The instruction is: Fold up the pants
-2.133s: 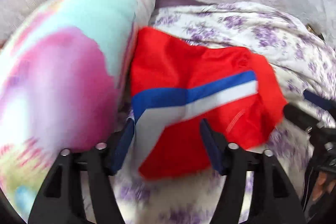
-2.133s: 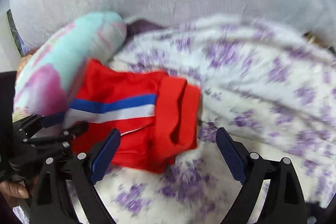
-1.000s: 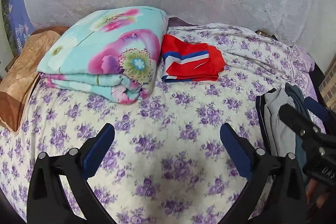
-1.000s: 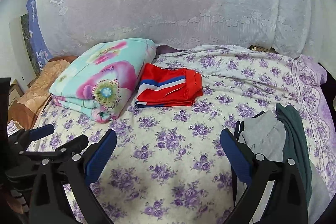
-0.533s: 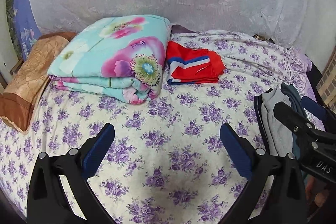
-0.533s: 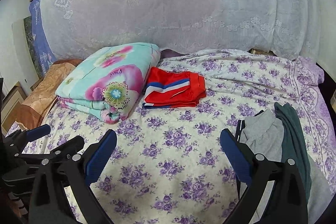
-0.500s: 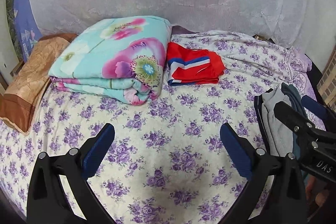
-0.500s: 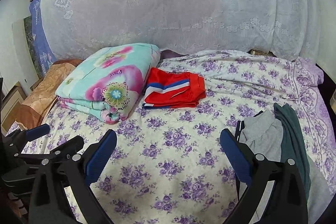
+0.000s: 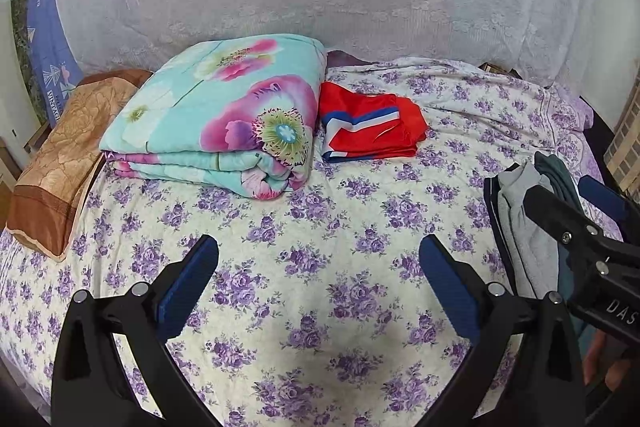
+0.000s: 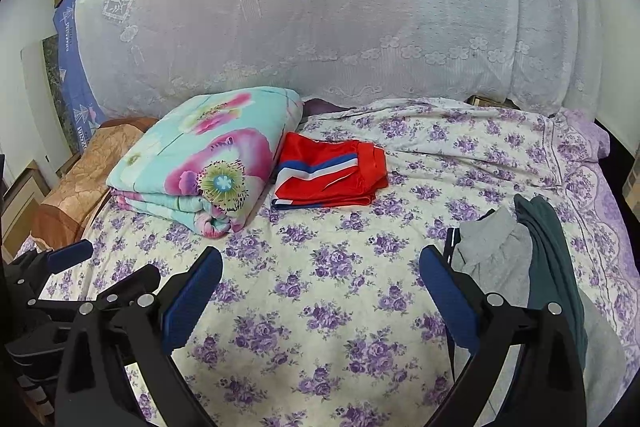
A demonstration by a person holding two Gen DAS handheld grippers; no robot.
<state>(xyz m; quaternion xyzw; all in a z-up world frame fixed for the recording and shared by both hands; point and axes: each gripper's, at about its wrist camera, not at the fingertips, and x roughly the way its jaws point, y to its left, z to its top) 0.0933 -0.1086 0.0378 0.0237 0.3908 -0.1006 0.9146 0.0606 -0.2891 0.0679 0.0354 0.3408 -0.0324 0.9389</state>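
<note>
Folded red pants (image 9: 370, 129) with a blue and white stripe lie at the back of the bed beside a flowered quilt; they also show in the right wrist view (image 10: 330, 173). My left gripper (image 9: 320, 259) is open and empty, well back from them over the sheet. My right gripper (image 10: 320, 269) is open and empty too, above the sheet. A pile of grey and dark green clothes (image 10: 524, 251) lies at the right side of the bed, also in the left wrist view (image 9: 528, 215).
A folded turquoise flowered quilt (image 9: 224, 115) sits at the back left, a brown pillow (image 9: 68, 155) left of it. A lace-covered headboard (image 10: 320, 11) rises behind. The purple-flowered sheet (image 9: 320, 227) covers the bed.
Both grippers have pulled far back from the folded red pants, which stay beside the quilt. In the last half second the views barely shifted.
</note>
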